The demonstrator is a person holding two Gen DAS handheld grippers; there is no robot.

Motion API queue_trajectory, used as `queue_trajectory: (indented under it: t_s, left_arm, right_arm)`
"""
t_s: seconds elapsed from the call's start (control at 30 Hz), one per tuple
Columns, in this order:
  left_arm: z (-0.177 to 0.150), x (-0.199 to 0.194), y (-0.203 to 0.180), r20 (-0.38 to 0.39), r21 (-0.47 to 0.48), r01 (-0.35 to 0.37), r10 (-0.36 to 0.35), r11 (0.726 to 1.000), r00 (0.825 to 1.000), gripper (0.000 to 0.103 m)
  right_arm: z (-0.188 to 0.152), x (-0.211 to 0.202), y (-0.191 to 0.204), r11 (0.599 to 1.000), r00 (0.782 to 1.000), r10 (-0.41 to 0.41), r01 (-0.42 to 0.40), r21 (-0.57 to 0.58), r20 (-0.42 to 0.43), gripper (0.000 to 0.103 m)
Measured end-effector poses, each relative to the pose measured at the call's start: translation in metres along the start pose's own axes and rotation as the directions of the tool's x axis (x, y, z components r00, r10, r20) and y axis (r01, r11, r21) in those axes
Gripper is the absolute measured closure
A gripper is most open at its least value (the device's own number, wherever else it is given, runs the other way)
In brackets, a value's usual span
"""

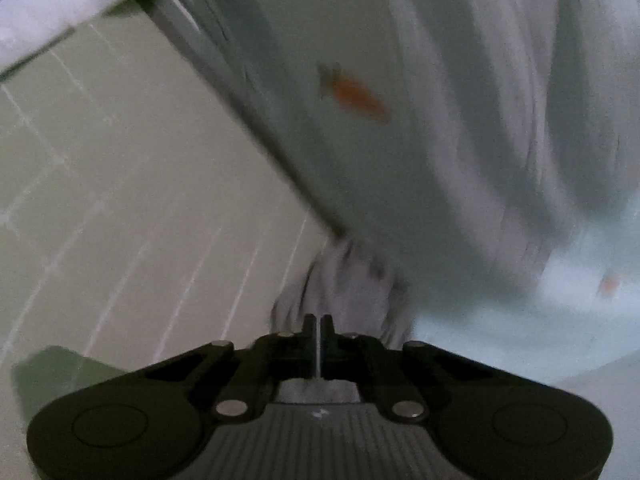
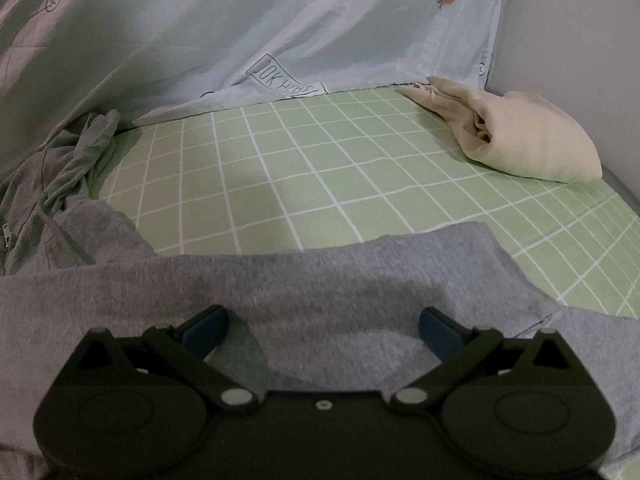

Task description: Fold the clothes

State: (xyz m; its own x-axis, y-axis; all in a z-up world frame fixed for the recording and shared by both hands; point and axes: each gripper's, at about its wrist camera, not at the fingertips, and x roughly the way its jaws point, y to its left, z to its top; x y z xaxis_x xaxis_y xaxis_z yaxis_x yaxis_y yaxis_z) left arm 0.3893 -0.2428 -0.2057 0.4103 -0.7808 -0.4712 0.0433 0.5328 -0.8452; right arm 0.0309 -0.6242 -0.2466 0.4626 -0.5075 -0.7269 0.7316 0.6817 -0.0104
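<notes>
A grey zip hoodie (image 2: 280, 292) lies spread over a green checked sheet (image 2: 320, 168), with its hood and drawstring bunched at the left (image 2: 60, 168). My right gripper (image 2: 322, 332) hovers just over the flat grey cloth, its blue pads (image 2: 206, 332) wide apart and nothing between them: it is open. In the blurred left wrist view, my left gripper (image 1: 319, 324) has its black fingers pressed together. A gathered bunch of the grey hoodie (image 1: 340, 280) fans out from their tips, so it looks pinched there.
A pale blue quilt (image 2: 280, 20) with carrot prints is heaped along the far side of the bed and fills much of the left wrist view (image 1: 440, 120). A folded cream garment (image 2: 532, 140) lies at the far right by a wall (image 2: 580, 20).
</notes>
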Motion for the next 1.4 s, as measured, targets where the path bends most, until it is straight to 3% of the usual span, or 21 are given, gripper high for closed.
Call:
queue_trajectory:
  t_s: [0.07,0.17,0.2,0.27,0.37,0.53,0.63,0.7,0.83,0.97,1.03,1.1,1.2,1.23,1.27,1.33,1.4]
  left_arm:
    - [0.015,-0.007,-0.006,0.042,0.015,-0.011,0.01,1.0,0.999,0.103]
    - [0.019,-0.012,-0.018,0.038,0.099,-0.08,0.077,0.992,0.996,0.101]
    - [0.014,-0.012,-0.021,0.018,0.126,-0.097,0.096,0.987,0.995,0.096]
    - [-0.001,-0.011,-0.025,-0.021,0.194,-0.154,0.161,0.969,0.987,0.071]
    - [-0.036,-0.013,-0.031,-0.055,0.314,-0.271,0.303,0.91,0.951,0.055]
    - [-0.096,-0.029,-0.028,-0.084,0.44,-0.363,0.44,0.821,0.894,0.038]
    - [-0.122,-0.042,-0.027,-0.078,0.496,-0.404,0.502,0.769,0.861,0.026]
    - [-0.134,-0.048,-0.029,-0.064,0.518,-0.418,0.521,0.746,0.851,0.025]
    - [-0.145,-0.055,-0.037,-0.022,0.553,-0.454,0.557,0.699,0.831,0.008]
    - [-0.149,-0.062,-0.05,0.021,0.592,-0.47,0.57,0.655,0.821,0.007]
    - [-0.153,-0.067,-0.057,0.045,0.604,-0.482,0.576,0.635,0.816,0.007]
    - [-0.157,-0.071,-0.062,0.053,0.615,-0.482,0.578,0.624,0.815,0.007]
    - [-0.162,-0.077,-0.067,0.072,0.624,-0.49,0.58,0.608,0.812,0.007]
    - [-0.164,-0.078,-0.067,0.075,0.625,-0.491,0.58,0.606,0.811,0.007]
    - [-0.166,-0.081,-0.068,0.076,0.626,-0.492,0.58,0.605,0.811,0.007]
    - [-0.169,-0.086,-0.067,0.08,0.627,-0.493,0.58,0.603,0.81,0.007]
    - [-0.171,-0.091,-0.067,0.086,0.622,-0.497,0.578,0.605,0.811,0.007]
  right_arm:
    - [0.0,0.0,0.0,1.0,1.0,0.001,-0.001,-0.001,0.002,0.0]
    - [0.0,0.001,0.0,1.0,1.0,0.001,-0.001,0.001,0.0,0.0]
    - [0.001,0.001,0.0,1.0,1.0,0.001,-0.001,0.001,-0.002,0.0]
    - [0.003,0.001,-0.001,1.0,1.0,0.003,-0.003,-0.003,-0.014,0.0]
    - [0.008,-0.002,0.002,0.999,0.999,-0.023,0.022,-0.049,-0.03,0.0]
    - [0.007,-0.014,-0.008,0.984,0.992,-0.12,0.122,-0.127,0.026,0.0]
    - [0.004,-0.014,-0.033,0.986,0.987,-0.162,0.162,-0.046,0.011,0.0]
    - [0.001,-0.014,-0.052,0.983,0.984,-0.177,0.177,0.043,-0.007,0.0]
    - [-0.008,-0.009,-0.082,0.962,0.982,-0.186,0.189,0.198,-0.03,0.0]
    - [-0.007,-0.005,-0.091,0.945,0.985,-0.173,0.172,0.278,-0.021,0.001]
    - [-0.006,-0.006,-0.087,0.943,0.985,-0.173,0.17,0.287,-0.016,0.007]
    - [-0.005,-0.008,-0.082,0.943,0.985,-0.17,0.165,0.29,-0.006,0.02]
    - [-0.001,-0.014,-0.071,0.955,0.982,-0.186,0.177,0.238,0.019,0.062]
    - [0.0,-0.016,-0.069,0.96,0.981,-0.192,0.182,0.212,0.028,0.071]
    - [0.001,-0.017,-0.066,0.965,0.98,-0.196,0.186,0.186,0.037,0.085]
    - [0.002,-0.023,-0.062,0.969,0.976,-0.207,0.196,0.151,0.067,0.095]
    - [0.005,-0.031,-0.057,0.972,0.971,-0.216,0.203,0.12,0.105,0.096]
